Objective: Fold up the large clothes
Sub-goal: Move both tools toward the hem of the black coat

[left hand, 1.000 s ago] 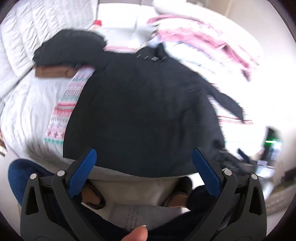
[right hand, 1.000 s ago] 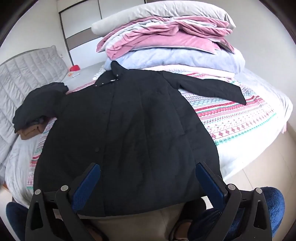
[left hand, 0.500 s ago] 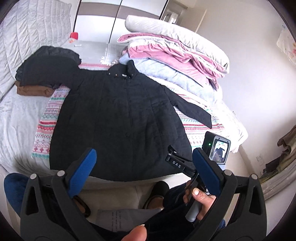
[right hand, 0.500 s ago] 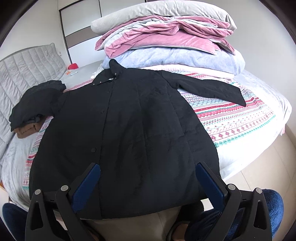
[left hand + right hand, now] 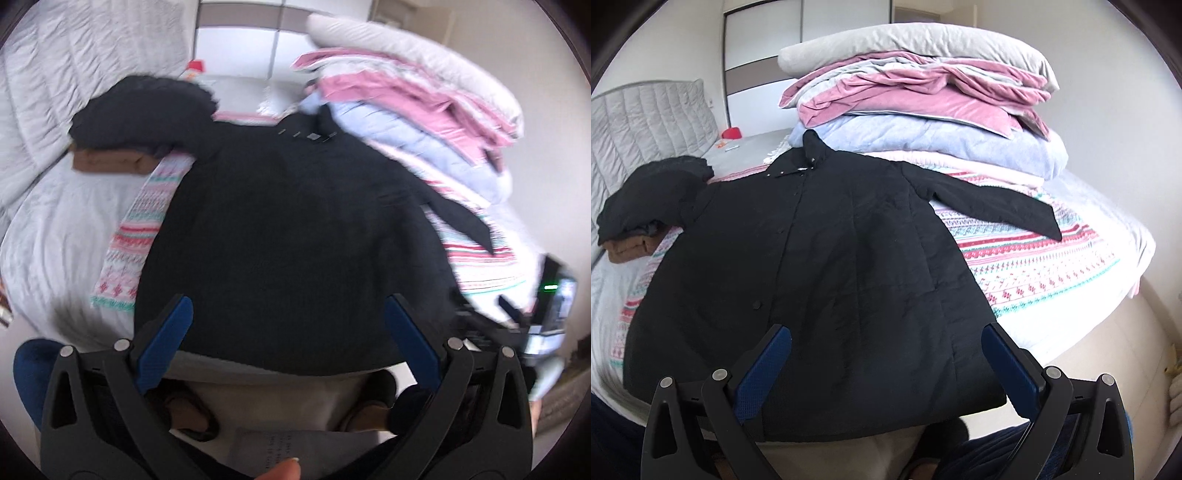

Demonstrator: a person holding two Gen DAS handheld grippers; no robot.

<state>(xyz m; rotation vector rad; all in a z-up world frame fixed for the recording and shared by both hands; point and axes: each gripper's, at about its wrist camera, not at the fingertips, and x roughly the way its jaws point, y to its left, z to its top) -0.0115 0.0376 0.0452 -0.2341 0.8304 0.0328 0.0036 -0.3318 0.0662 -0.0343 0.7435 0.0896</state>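
Blue pads line both tools. Left gripper (image 5: 284, 325): jaws spread wide, nothing between them, poised over the coat's hem. Right gripper (image 5: 886, 354): likewise released and empty, above the same hem.

Black coat (image 5: 812, 258): laid flat, front up and buttoned, on a patterned blanket (image 5: 1034, 258) across the bed (image 5: 1115, 206); hem at the near edge, collar toward the far side, one sleeve (image 5: 997, 206) stretched out to the right.

Stack of folded bedding (image 5: 923, 103): pink, pale blue and grey, just behind the collar.

Folded black and brown clothes (image 5: 639, 221): at the coat's left shoulder.

Left view blurred.
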